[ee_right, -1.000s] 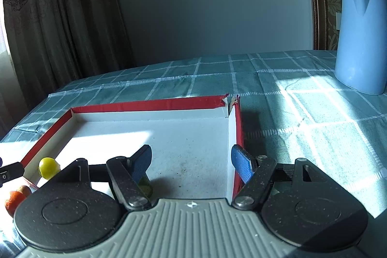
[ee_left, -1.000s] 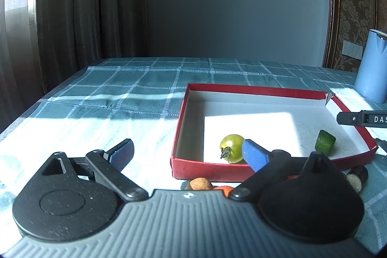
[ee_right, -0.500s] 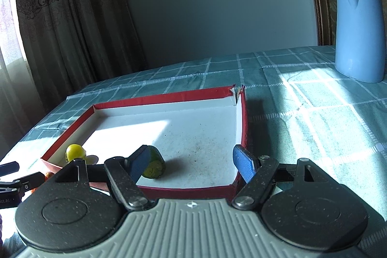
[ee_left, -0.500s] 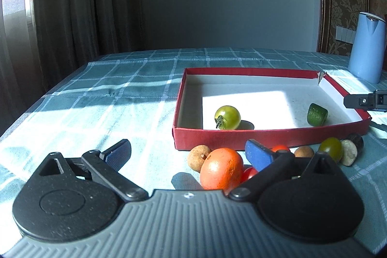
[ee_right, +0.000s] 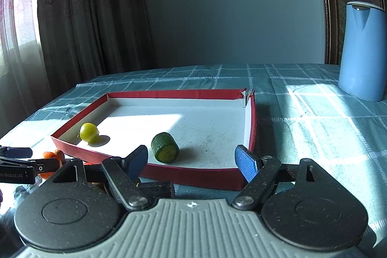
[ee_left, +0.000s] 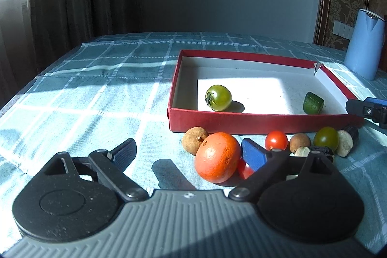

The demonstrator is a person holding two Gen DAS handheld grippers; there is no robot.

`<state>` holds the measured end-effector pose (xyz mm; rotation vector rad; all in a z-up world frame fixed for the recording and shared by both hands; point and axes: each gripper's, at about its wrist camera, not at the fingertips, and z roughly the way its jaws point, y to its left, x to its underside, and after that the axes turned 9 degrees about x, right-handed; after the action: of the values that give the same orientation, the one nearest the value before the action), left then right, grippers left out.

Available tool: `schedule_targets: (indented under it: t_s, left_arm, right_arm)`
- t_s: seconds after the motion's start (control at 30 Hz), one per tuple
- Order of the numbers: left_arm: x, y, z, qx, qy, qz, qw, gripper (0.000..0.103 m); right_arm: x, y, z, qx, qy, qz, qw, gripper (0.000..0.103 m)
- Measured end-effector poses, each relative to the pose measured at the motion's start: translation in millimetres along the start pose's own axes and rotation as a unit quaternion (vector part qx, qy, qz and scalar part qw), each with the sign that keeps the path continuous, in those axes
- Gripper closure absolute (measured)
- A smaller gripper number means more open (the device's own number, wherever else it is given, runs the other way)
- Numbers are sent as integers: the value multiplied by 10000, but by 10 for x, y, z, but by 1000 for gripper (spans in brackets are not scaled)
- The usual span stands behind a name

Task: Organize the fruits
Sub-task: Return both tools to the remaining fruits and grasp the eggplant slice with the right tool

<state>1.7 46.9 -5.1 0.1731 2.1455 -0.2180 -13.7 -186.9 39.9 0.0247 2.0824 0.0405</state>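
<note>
The left gripper [ee_left: 189, 152], jaws wide but just narrowed, grips nothing, an orange [ee_left: 217, 157] lying between them on the checked tablecloth [ee_left: 96, 98] amid cherry tomatoes and longans. The right gripper [ee_right: 193, 159], jaws apart and just widened, is empty. Beyond, the red box [ee_right: 193, 175] holds a green tomato [ee_right: 89, 131] and a cucumber chunk [ee_right: 165, 147]; farther right stands a blue kettle [ee_right: 361, 50].

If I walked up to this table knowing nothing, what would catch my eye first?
Probably the shallow red box on the checked cloth, holding only a green tomato and a green cucumber chunk. Next, the bright orange in the cluster of small fruits just outside its near wall, and the tall blue jug standing far right.
</note>
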Motion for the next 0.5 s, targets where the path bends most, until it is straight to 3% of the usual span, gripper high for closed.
schedule_targets:
  t_s: [0.1, 0.23, 0.33, 0.5]
  left_arm:
    - [17, -39, -40, 19, -82, 131, 9999, 19]
    - [7, -7, -60, -71, -151, 64, 9998, 17]
    - [37, 27, -65, 228, 48, 174, 9996, 17]
    - [68, -53, -69, -92, -64, 390, 9992, 15]
  right_arm:
    - [16, 58, -15, 67, -69, -176, 9998, 24]
    - [26, 80, -6, 66, -38, -249, 9997, 24]
    - [32, 90, 9, 24, 10, -272, 9996, 24]
    - [102, 121, -72, -114, 27, -477, 9988, 24]
